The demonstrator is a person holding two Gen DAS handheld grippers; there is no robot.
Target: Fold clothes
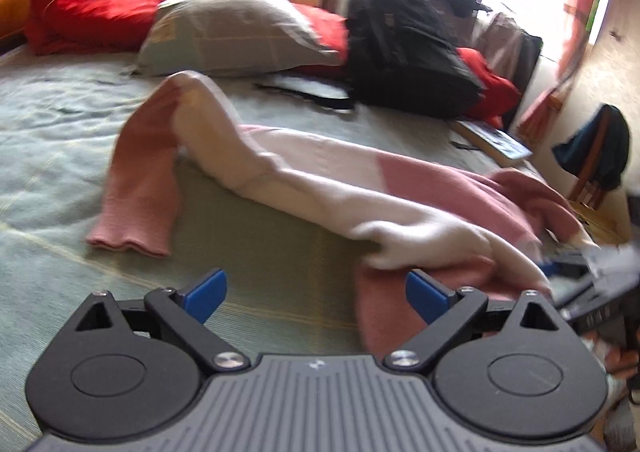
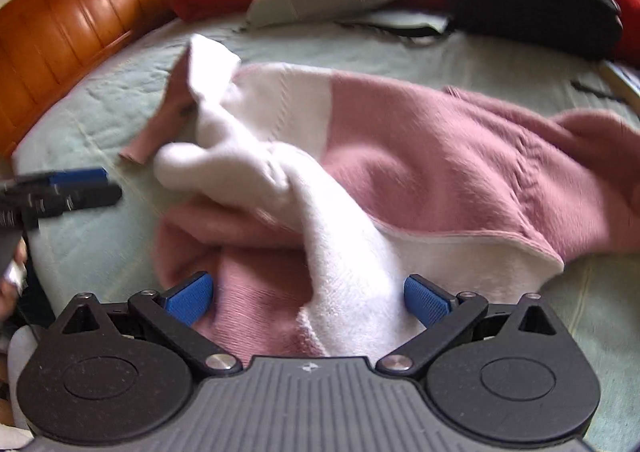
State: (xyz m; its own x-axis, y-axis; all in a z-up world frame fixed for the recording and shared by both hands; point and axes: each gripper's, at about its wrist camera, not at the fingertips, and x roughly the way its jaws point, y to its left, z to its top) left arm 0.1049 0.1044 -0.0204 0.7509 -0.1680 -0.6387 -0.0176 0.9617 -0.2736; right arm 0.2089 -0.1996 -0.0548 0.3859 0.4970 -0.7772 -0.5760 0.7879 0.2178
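**Sweater lies crosswise; right gripper is the one on top of it**

The pink-and-white sweater lies rumpled on the pale green bedspread, its body running left to right across the bed in both wrist views. One sleeve bends away from the body and trails toward the near edge, its ribbed pink cuff flat on the cover. The pillow and the black backpack sit well behind it, clear of the work.

The right gripper hangs directly over the near bunched part of the sweater. Its blue pads stand wide apart, with a white fold and pink knit lying between them, but neither pad presses on the cloth, so nothing is held. The left gripper is also spread wide and holds nothing: bare bedspread shows between its fingers, and only its right-hand pad sits just beside the sweater's pink hem edge. From this gripper, the garment lies ahead and off to the right.

So the right hand is the nearer one, already above fabric. The left has the loose sleeve lying ahead of it on its own left side (the frames are blurred, so the exact gap is hard to judge). My reading is that the next useful move is straightening the heap along its crosswise axis before any fold, since the body is twisted over itself near the right gripper.
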